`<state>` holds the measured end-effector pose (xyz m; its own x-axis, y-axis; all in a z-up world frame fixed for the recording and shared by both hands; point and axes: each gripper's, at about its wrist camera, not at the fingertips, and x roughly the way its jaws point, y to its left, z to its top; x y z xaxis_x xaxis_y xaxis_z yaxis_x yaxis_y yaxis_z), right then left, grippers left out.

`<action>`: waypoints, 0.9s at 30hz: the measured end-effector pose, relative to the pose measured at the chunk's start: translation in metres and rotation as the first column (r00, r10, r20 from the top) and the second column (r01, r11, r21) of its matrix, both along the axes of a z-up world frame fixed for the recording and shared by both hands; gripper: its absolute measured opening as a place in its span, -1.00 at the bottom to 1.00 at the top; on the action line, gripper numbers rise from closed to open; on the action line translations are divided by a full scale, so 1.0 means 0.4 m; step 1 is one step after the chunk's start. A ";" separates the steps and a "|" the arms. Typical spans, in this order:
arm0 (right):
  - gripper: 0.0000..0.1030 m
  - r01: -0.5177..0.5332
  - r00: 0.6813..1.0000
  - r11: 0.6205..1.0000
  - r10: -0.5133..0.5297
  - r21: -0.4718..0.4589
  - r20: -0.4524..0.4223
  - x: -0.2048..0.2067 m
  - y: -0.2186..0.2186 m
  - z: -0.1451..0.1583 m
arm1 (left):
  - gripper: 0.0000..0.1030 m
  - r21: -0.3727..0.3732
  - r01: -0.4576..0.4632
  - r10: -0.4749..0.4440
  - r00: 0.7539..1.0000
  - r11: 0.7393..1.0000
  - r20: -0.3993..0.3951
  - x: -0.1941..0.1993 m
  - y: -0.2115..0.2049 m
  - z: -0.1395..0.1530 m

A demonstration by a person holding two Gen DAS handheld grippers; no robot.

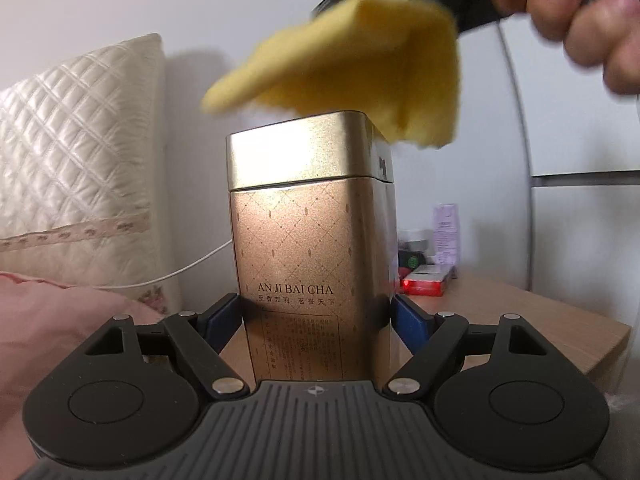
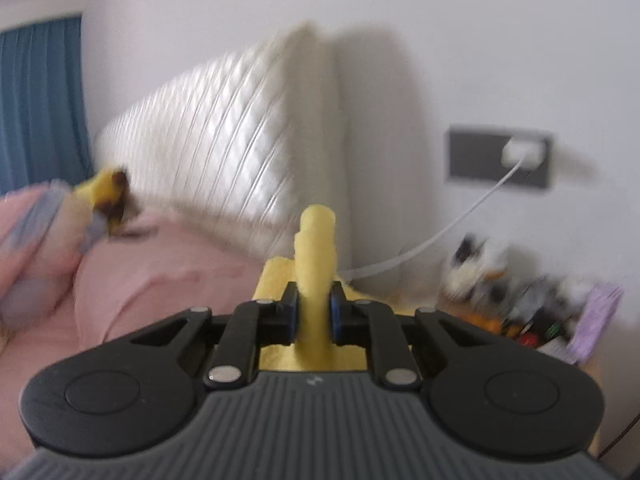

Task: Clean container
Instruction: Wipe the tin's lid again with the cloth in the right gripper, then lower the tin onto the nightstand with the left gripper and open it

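A tall gold tea tin (image 1: 312, 240) with a lid, printed "AN JI BAI CHA", stands upright on a wooden bedside table (image 1: 560, 328). My left gripper (image 1: 316, 316) is shut on the tin's lower sides. A yellow cloth (image 1: 360, 68) hangs over the tin's lid, blurred, held from the upper right by my right gripper, whose black body and the person's hand (image 1: 572, 12) show there. In the right wrist view my right gripper (image 2: 314, 312) is shut on the yellow cloth (image 2: 316, 256). The tin is hidden in that view.
A quilted cream headboard (image 1: 72, 152) and pink bedding (image 1: 48, 320) lie to the left. A white cable (image 2: 460, 220) runs from a wall socket (image 2: 500, 156). A red box (image 1: 426, 282) and small items (image 2: 520, 300) sit at the table's back.
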<state>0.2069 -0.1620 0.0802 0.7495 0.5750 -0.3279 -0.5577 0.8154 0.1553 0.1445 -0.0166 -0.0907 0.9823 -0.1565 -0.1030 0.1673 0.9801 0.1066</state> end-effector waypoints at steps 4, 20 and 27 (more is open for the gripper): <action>-0.68 0.131 0.990 0.990 -0.133 0.060 0.038 0.001 -0.122 0.024 | 0.62 -0.008 -0.042 0.042 0.999 0.999 -0.024 0.004 -0.017 0.013; -0.69 0.433 0.868 0.901 -0.427 -0.037 -0.254 0.070 -0.337 -0.434 | 0.63 0.007 -0.069 0.069 0.995 0.998 -0.074 0.001 -0.040 0.026; -0.42 0.423 0.873 0.904 -0.426 -0.064 -0.236 0.061 -0.331 -0.471 | 0.89 0.042 -0.063 0.066 0.996 0.997 -0.057 -0.019 -0.054 0.055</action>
<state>0.2314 -0.2943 -0.1082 0.8193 0.2146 -0.5317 -0.1045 0.9677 0.2296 0.1368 -0.0381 -0.0688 0.9823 -0.0875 -0.1654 0.1109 0.9842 0.1382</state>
